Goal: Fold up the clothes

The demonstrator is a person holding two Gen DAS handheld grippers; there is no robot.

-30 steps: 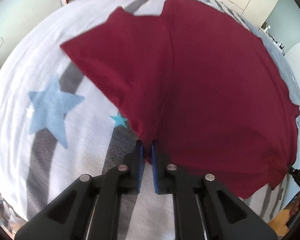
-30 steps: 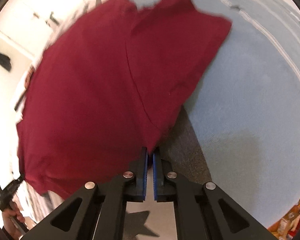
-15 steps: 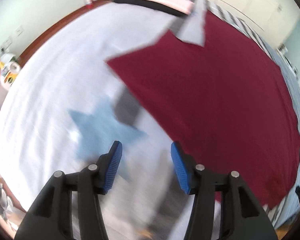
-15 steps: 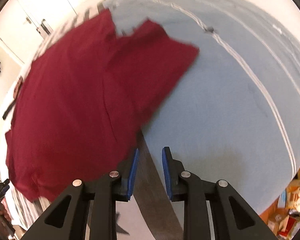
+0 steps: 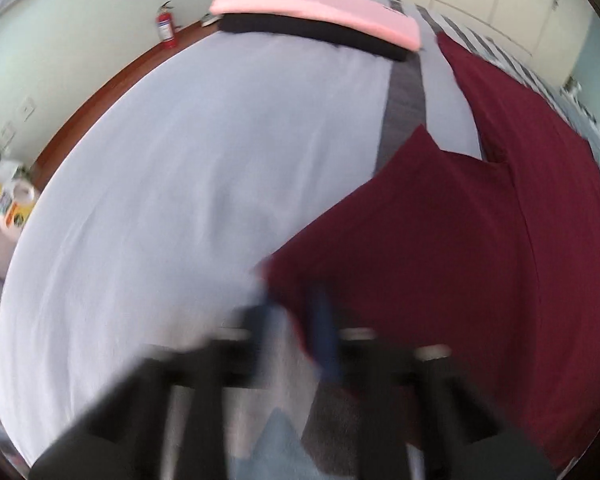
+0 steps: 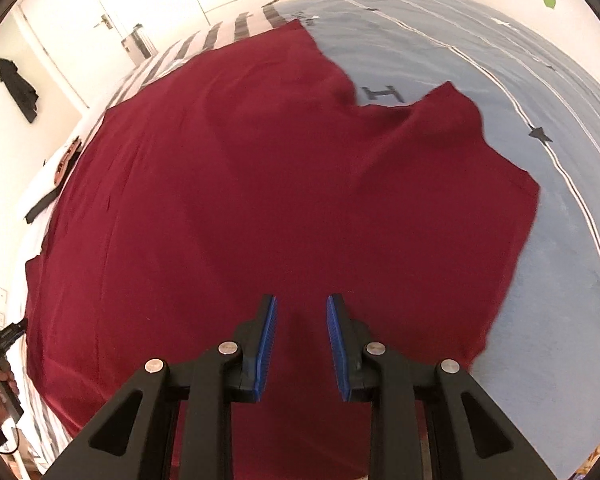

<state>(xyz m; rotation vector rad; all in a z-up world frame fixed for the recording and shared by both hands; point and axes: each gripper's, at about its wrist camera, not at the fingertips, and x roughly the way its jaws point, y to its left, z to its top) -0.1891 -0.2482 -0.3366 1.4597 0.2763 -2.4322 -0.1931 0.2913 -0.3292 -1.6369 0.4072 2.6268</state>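
Your left hand-held gripper (image 5: pixel 296 328) is blurred in its own view, but its jaws read as closed, and the corner of the maroon shirt's (image 6: pixel 260 184) sleeve (image 5: pixel 400 216) sits right at the fingertips; whether the cloth is actually pinched or only lies beneath them, you cannot tell through the smear. Your right hand-held gripper (image 6: pixel 301 344) stands with its blue pads (image 6: pixel 267 344) apart, and nothing is between them. It hovers over the body of the shirt, with no fabric caught.

The shirt lies spread flat on the bed (image 5: pixel 188 184), its other sleeve (image 6: pixel 460 120) reaching out over the blue part of the bedspread (image 6: pixel 560 260) in the right wrist view. A stack of folded clothes (image 5: pixel 320 20) rests at the far end of the bed, well apart from the shirt.

The relation to mind is this: from your left gripper the sleeve runs away forward and to the right, toward the shirt's body, so its long axis points diagonally inward. That makes the left hand the nearer one for this sleeve, and the likely move is to carry its tip across onto the body. Your right gripper has the opposite sleeve ahead and to its right, still some way off, so it would have to travel outward before it could take hold of an edge.
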